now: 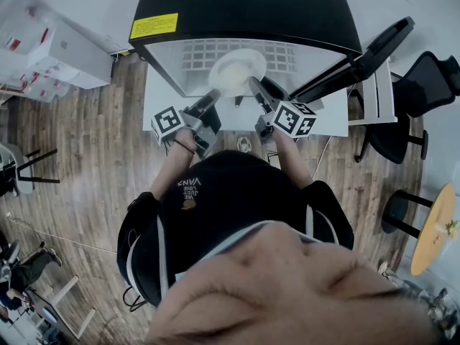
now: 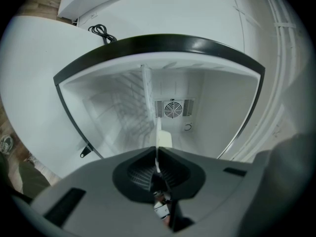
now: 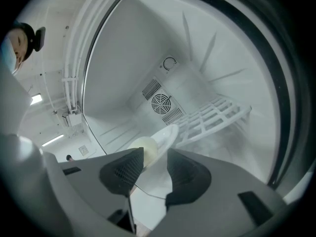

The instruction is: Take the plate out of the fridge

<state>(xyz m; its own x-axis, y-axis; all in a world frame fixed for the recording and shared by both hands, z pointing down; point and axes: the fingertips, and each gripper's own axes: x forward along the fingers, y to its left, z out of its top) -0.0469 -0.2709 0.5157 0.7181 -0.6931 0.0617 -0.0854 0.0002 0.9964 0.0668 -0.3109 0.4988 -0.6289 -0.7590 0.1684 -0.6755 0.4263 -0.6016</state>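
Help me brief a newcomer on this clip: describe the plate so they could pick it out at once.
Find the open, black-topped fridge. Inside its white compartment, by the wire shelf, is a round white plate. It is the only smooth disc among the grid bars. The left tool is shut on its rim, while the right tool straddles it with open jaws.

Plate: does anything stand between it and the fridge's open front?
Nothing visible. The plate sits at the open front of the fridge; the left claw grips its rim, the right claw is open around it.
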